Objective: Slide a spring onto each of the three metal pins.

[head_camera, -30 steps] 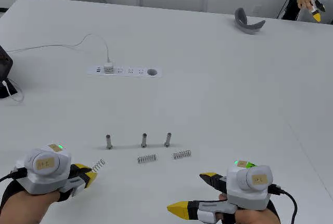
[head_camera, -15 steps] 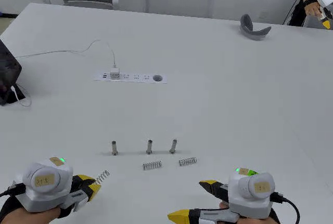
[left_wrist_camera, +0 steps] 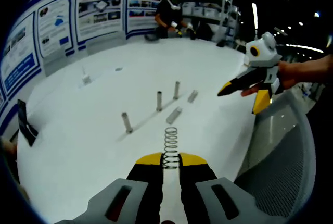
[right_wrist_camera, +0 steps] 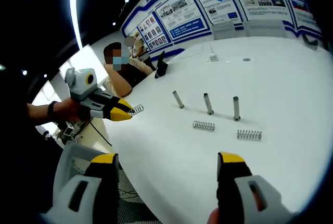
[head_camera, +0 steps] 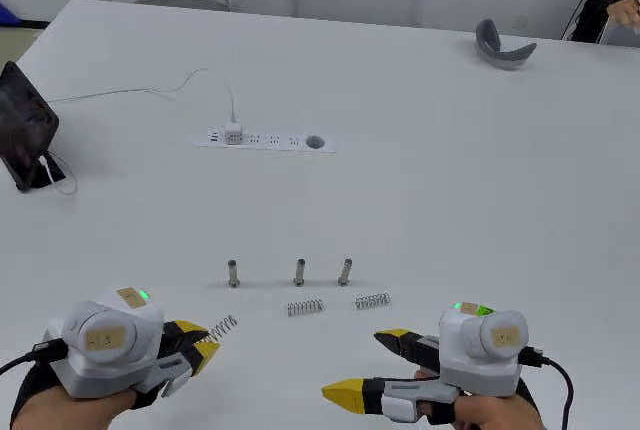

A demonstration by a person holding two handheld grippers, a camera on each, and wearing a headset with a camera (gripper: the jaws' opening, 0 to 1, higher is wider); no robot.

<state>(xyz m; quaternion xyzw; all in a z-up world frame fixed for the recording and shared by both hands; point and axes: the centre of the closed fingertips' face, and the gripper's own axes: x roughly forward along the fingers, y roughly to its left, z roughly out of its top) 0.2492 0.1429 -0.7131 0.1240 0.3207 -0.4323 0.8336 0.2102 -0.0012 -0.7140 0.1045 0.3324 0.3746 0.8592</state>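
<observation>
My left claw (left_wrist_camera: 164,159) pinches one spring (left_wrist_camera: 170,140); my right claw (right_wrist_camera: 167,159) is spread. Next: line it over the left pin (head_camera: 233,272).

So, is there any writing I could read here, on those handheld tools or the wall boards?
Wall posters: printed text, too blurred to read.
Tan label on the left gripper: marks too small to read.
Tan label on the right gripper: marks too small to read.
Nothing here can be quoted.
</observation>
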